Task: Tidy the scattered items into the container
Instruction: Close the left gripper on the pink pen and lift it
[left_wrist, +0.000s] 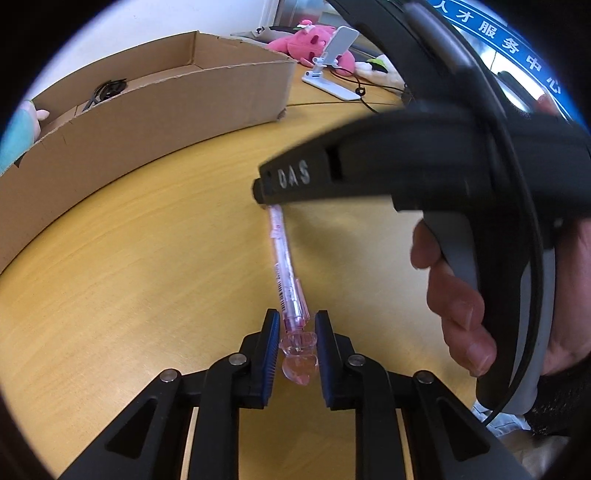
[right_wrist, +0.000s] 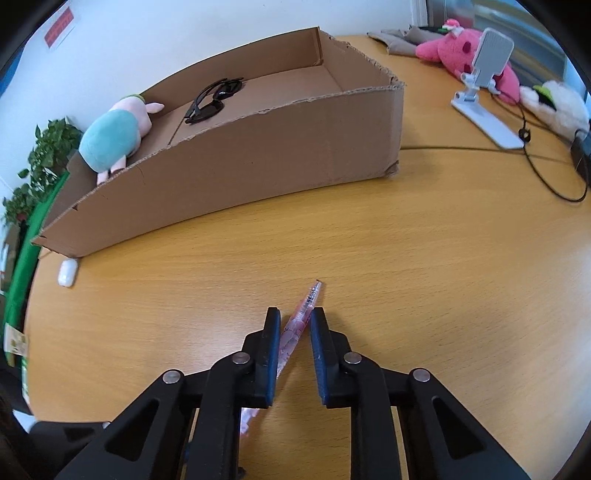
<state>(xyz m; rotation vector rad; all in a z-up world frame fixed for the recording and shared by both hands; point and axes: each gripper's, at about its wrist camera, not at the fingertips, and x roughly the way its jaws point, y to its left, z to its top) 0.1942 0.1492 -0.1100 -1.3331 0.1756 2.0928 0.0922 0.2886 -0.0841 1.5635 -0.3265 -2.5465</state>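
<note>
Both jaws narrow on pen (left_wrist: 284, 273)

Your right tongs (left_wrist: 264, 194) hid the far tip of the pink pen (left_wrist: 284, 273) from the left camera. Beyond them, the box (left_wrist: 155, 110) wall covered most of the sunglasses (left_wrist: 107, 90) and the plush toy (left_wrist: 18, 129).
</note>
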